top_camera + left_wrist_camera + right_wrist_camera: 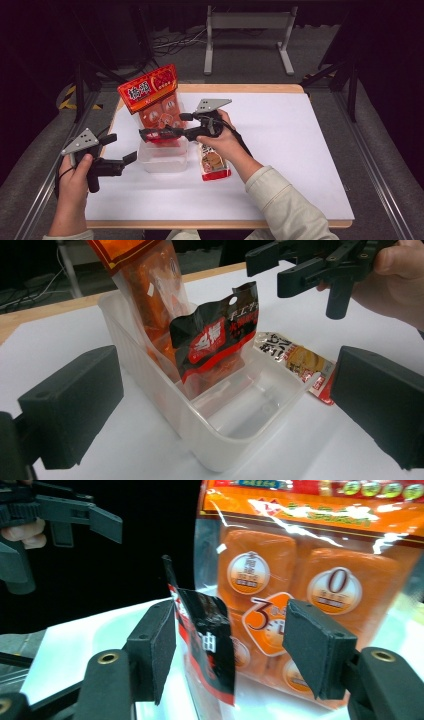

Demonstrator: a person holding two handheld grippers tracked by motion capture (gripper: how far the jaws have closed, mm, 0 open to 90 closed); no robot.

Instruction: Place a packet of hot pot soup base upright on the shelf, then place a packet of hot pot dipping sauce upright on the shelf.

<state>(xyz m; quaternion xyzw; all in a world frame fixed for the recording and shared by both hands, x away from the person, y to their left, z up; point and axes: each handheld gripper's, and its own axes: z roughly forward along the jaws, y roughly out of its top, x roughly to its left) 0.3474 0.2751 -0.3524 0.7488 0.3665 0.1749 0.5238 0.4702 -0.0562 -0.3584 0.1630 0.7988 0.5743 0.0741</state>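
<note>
While we look down from the high view, we see a clear plastic tub [163, 159] standing on the white table [280, 150], near its left side; a tall orange snack bag [152, 97] stands upright in the tub, leaning on its far wall, and its red header rises well above the rim; a smaller black packet [216, 337] with red lettering stands in front of the orange bag, also inside the tub and tilted against it.

Our right gripper [150, 134] reaches in from the right, held level over the tub; in the right gripper view its two black pads stand wide apart with the black packet [207, 645] between them, close to the left pad, and neither pad presses on it, so the packet stands free, propped on the orange bag [310, 580] behind it; the near half of the tub is bare, as the left gripper view shows.

Our left gripper [131, 158] hovers just left of the tub, level and pointing at its near wall; its pads are spread wide and hold nothing, and in its own view the tub [220, 445] sits between them but untouched.

Just right of the tub a third packet [214, 164], pale with a red edge and a picture of a round cake or biscuit, lies flat on the table under our right wrist; in the left gripper view it lies [297, 362] beyond the tub's far corner.
</note>
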